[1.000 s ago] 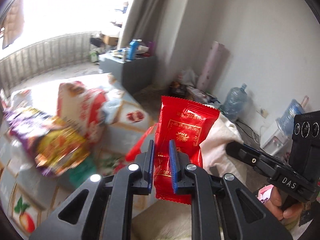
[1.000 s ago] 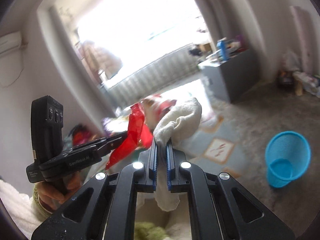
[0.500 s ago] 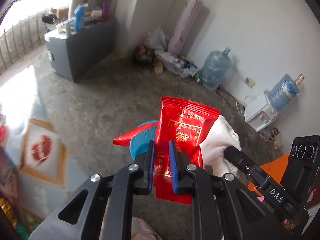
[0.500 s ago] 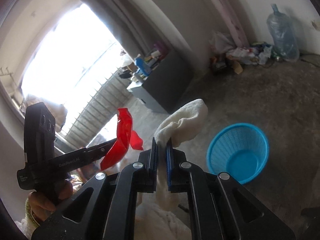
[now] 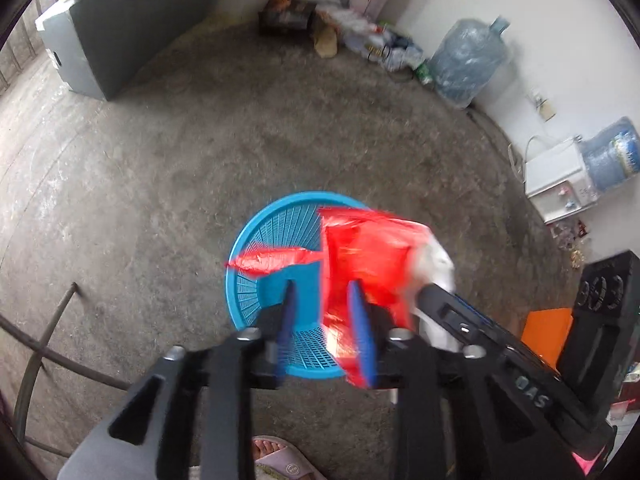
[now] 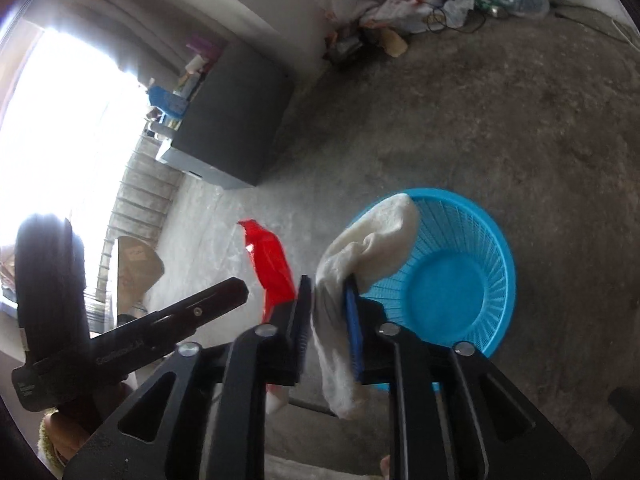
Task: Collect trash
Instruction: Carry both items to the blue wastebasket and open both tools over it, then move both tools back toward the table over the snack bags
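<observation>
A blue plastic basket stands on the concrete floor, also in the right wrist view. My left gripper is above it with jaws parted; a red snack wrapper hangs against the right finger, blurred. My right gripper has its jaws parted too, and a white crumpled cloth lies between them, leaning on the right finger over the basket's near rim. The red wrapper shows left of it.
A grey cabinet stands at the far left wall. Water bottles and litter line the back wall. A white appliance sits at right. A metal frame is at lower left, a slippered foot below.
Both grippers swung down over the blue basket and their jaws opened. The red wrapper and the white cloth are loosened from the tight grips seen before.
</observation>
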A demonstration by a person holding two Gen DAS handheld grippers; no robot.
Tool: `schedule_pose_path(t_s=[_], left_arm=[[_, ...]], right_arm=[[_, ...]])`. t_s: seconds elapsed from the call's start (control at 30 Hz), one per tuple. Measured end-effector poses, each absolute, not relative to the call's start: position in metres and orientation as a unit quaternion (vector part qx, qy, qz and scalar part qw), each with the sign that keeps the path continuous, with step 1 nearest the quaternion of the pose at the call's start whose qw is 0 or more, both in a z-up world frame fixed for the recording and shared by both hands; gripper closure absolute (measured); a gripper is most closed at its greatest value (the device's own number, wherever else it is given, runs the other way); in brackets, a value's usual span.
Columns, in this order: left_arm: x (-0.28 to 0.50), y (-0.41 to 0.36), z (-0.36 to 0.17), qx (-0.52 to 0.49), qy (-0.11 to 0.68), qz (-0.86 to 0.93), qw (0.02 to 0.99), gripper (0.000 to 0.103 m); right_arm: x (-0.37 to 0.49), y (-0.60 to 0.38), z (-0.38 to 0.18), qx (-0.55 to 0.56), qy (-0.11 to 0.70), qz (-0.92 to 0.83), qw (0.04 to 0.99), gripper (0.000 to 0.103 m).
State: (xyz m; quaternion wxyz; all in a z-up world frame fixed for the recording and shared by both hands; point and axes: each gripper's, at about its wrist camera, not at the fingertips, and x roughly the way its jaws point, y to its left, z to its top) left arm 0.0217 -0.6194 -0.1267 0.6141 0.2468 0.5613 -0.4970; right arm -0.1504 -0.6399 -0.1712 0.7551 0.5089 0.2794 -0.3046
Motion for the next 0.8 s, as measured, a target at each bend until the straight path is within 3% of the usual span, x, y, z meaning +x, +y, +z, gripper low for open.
schedule_pose_path(t_s=[0.23,0.47,0.6,0.8], left_arm=[[0.021,-0.62,-0.142,0.232,0.578,-0.488,0.612,0.062],[0.016,-0.6,-0.084,0.216,0.526,-0.52,0.637,0.054],[0.014,-0.567,-0.033,0.191,0.484,-0.553,0.65,0.054],[0.008,-0.497,0.033,0.201,0.408,-0.563,0.691,0.048]], right_arm=[[-0.159,-0.656,-0.21,0.54,0.29,-0.334,0.716,0.056],[-0.171,-0.635,-0.175,0.514,0.258,-0.357,0.736,0.055],[-0.166,-0.607,-0.128,0.451,0.253,-0.388,0.763,0.043],[-0.163,-0.547,-0.055,0.358,0.233,-0.41,0.806,0.018]])
